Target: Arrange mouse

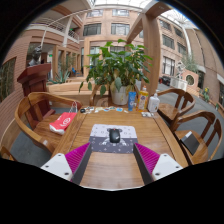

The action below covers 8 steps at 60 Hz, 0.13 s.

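Observation:
A small black mouse [114,135] lies on a grey patterned mouse mat [113,139] in the middle of a wooden table [70,135]. My gripper [112,158] is low over the table's near side, just short of the mat. Its fingers [78,157] stand wide apart with magenta pads, and only bare table wood shows between them. The mouse sits beyond the fingertips, roughly centred between the two fingers.
A potted plant [118,68] and two bottles [132,99] stand at the table's far end. A red object [63,122] lies on the left side. Wooden chairs [30,112] flank the table on both sides, with a courtyard building behind.

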### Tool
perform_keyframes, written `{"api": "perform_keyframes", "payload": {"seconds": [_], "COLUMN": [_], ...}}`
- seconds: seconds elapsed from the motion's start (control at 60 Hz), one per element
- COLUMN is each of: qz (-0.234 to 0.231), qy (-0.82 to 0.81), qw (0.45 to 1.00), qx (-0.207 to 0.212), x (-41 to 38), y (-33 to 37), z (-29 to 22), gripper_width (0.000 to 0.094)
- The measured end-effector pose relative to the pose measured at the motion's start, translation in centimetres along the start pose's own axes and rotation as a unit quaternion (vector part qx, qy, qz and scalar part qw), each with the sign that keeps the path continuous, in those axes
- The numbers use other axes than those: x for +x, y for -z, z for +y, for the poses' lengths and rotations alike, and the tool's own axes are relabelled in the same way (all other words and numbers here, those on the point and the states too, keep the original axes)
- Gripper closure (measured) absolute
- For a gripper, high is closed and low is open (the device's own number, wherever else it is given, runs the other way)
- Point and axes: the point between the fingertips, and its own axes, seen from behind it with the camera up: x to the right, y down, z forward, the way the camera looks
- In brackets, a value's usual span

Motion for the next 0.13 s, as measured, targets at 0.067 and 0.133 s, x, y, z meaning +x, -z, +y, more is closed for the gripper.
{"api": "perform_keyframes", "payload": {"seconds": [0.067,0.133], "qz": [0.001,0.005], "qy": [0.003,0.002], "qw": [1.0,1.0], "qx": [-0.001,0.0], "x": [0.04,0.21], "y": [0.58,0.6], "z": [0.15,0.19], "gripper_width": [0.0082,0.0081]}}
